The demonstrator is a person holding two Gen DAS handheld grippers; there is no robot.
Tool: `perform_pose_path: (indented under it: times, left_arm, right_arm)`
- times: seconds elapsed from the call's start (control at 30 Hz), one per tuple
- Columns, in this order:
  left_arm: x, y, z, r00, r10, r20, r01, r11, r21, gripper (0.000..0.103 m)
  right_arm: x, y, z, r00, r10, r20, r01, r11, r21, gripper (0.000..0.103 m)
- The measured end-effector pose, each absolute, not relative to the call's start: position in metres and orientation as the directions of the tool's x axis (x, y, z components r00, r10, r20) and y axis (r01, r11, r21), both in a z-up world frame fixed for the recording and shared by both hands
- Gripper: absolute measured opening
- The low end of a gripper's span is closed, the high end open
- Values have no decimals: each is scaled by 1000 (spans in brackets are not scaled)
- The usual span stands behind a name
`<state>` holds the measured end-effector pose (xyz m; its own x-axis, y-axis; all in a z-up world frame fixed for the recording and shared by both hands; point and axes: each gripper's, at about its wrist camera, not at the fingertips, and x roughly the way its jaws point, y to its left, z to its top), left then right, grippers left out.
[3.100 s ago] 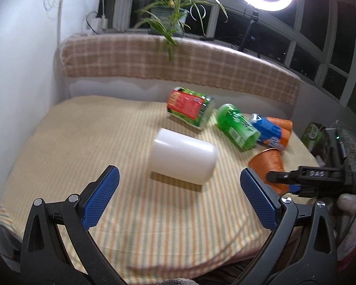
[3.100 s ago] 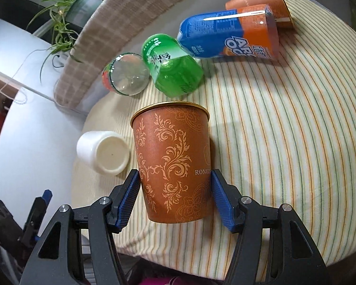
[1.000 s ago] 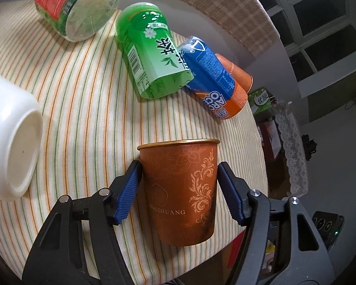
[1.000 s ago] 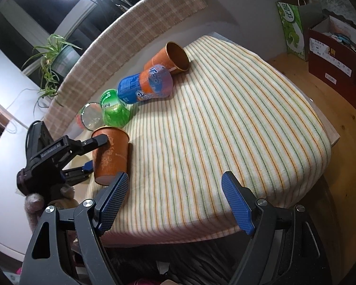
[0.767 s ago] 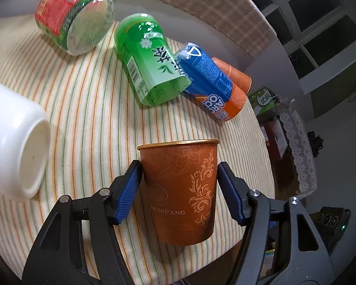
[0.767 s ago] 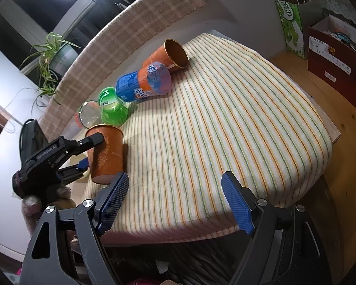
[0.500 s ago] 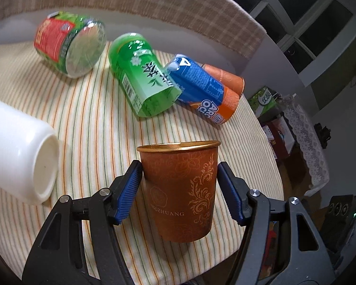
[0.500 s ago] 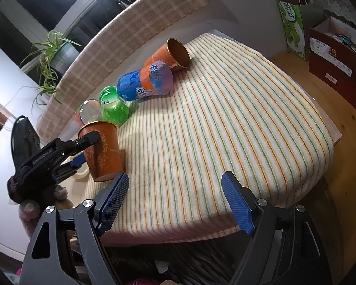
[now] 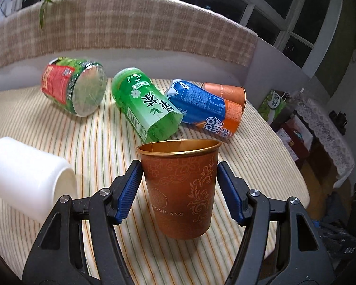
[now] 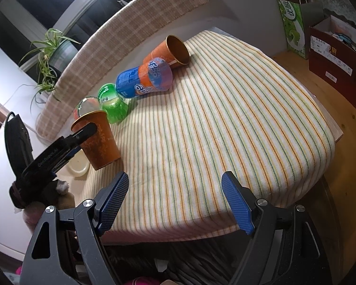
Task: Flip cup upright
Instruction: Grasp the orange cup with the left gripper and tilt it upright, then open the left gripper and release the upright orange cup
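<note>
Left hand-held gripper (image 9: 179, 185) grips the orange cup (image 9: 180, 187) by both sides; cup upright, mouth up, base on the striped tabletop (image 10: 237, 123) near its left front corner. Right hand-held gripper (image 10: 175, 204) spread wide, empty, above the front edge.

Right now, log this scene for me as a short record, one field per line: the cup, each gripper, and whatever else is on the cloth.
held cup: brown patterned cup, mouth up, base at or just above the striped tablecloth; contact unclear
left gripper: left gripper shut on the cup's sides
right gripper: right gripper open, holding nothing, at the table's near edge
lying on their sides: white cup, red-green cup, green cup, blue-orange cup, plain orange cup
cups not yet upright: five
</note>
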<state>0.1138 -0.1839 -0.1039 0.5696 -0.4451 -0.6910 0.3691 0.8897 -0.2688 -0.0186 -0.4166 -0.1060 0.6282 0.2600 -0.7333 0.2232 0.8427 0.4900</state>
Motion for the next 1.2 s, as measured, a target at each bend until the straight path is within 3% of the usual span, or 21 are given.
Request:
perform_pose_path:
  times: [0.4,0.93,1.03,1.2]
  left_arm:
    - [86,-184,-104,614,-435,-659,426,885,-187,67]
    - [70,-176,-119,525,-470,-710,442,863,-245,67]
    - [68,-175,-120,513,-479,-712,444,858,-257,81]
    - [64,-175,-123,502,-482,-718,447,855,-262,83]
  right_arm:
    - [-17,-412,-104,631,265,-729,214,844,491,80]
    - [-16,-400,-102,627,278,-727,190,851,489,80]
    - [-17,-398,-101,628,279,-726,186,853,489,80]
    - [-21,-396,-101,628,280,-726,179,856,484,81]
